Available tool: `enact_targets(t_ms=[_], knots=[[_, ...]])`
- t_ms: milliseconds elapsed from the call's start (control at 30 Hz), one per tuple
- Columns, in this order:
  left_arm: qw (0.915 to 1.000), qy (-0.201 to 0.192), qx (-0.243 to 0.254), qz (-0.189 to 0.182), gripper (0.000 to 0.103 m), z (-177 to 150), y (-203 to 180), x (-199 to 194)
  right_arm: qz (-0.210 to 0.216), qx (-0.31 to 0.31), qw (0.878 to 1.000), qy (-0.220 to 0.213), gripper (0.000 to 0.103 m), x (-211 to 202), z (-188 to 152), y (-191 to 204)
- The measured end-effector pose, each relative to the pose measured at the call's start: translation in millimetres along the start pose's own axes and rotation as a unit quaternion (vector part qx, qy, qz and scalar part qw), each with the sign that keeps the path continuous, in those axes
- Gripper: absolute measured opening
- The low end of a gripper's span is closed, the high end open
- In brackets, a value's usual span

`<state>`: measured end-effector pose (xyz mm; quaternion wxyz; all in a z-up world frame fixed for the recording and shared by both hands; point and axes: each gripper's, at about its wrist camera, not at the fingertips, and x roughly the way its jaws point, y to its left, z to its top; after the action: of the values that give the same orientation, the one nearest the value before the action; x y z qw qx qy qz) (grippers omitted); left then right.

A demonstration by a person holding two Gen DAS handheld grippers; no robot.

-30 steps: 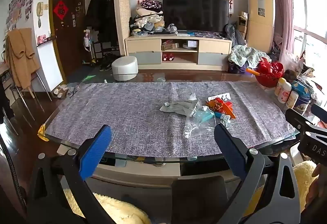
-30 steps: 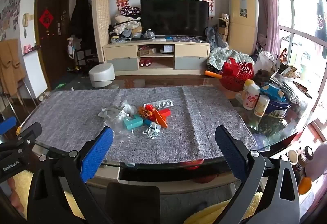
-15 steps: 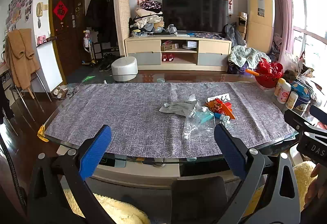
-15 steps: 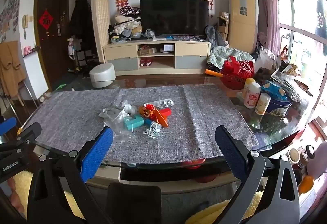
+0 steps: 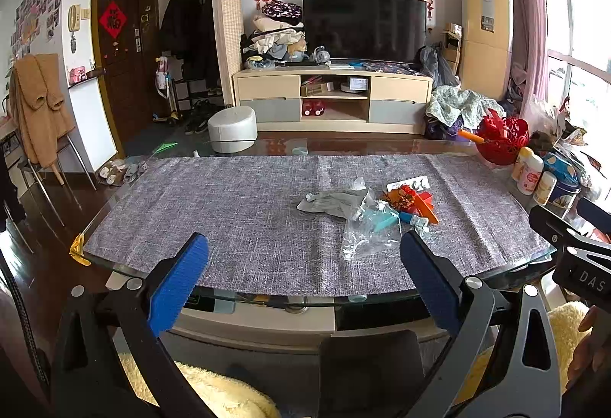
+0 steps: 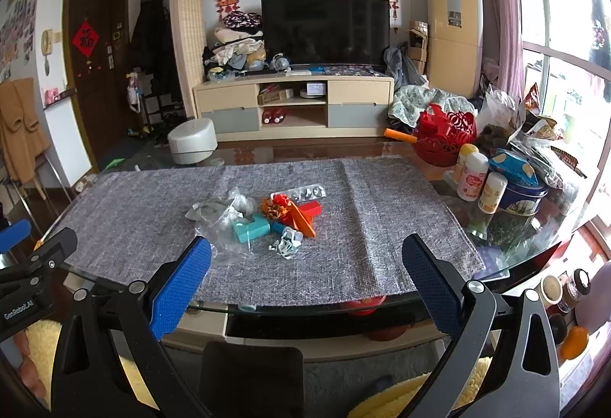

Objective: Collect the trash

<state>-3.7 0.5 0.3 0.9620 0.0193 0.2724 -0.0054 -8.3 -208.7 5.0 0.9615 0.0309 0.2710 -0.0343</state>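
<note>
The left gripper (image 5: 303,265) hung short of the near edge of the glass table (image 5: 114,265), its blue pads (image 5: 177,288) spread wide with nothing between them. The right gripper (image 6: 305,267) was held level with it, just beside it, and stood equally agape and empty. The trash (image 6: 263,217) lay in a loose heap near the middle of the grey cloth (image 6: 382,227), well beyond both sets of fingers: a crumpled clear plastic bag (image 5: 364,234), a teal box (image 6: 250,229), an orange wrapper (image 6: 301,221), a red box (image 6: 310,208) and a blister strip (image 6: 307,192) (silvery, at the far side of the pile). Bottles (image 6: 473,175) and a blue tin (image 6: 521,198) crowded the table's right end, beside a red basket (image 6: 445,137).
</note>
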Motion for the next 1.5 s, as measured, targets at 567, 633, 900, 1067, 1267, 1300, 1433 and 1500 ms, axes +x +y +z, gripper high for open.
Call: enact_targets(t_ms=[567,633,900,1067,1267,1300,1433,1500], knots=[[1.0,-0.002,-0.001,0.0,0.095,4.8,-2.1,1.6,0.001,0.001,1.0,0.0,0.1,1.6,0.9,1.2],[1.0,-0.002,0.0,0.0,0.095,4.4,-2.1,1.6,0.002,0.001,1.0,0.0,0.1,2.2,0.9,1.7],[1.0,-0.002,0.0,0.0,0.095,4.4,-2.1,1.3,0.001,0.0,1.0,-0.001,0.1,2.8,3.6,2.9],[1.0,-0.002,0.0,0.0,0.095,4.7,-2.3,1.2,0.001,0.0,1.0,-0.001,0.1,3.4,3.9,3.2],[1.0,-0.001,0.0,-0.001,0.095,15.2,-5.1,-2.3,0.001,0.0,1.0,0.0,0.1,3.7,3.9,3.1],[1.0,-0.001,0.0,-0.001,0.095,16.0,-5.2,-2.2,0.002,0.0,1.0,0.001,0.1,3.5,4.0,3.3],[1.0,0.005,-0.003,0.0,0.095,18.3,-4.3,1.6,0.001,0.001,1.0,0.007,0.1,7.7,2.9,2.4],[0.9999,0.011,-0.006,-0.002,0.095,15.8,-2.5,6.6,0.001,0.002,1.0,0.011,0.1,10.4,0.8,0.6]])
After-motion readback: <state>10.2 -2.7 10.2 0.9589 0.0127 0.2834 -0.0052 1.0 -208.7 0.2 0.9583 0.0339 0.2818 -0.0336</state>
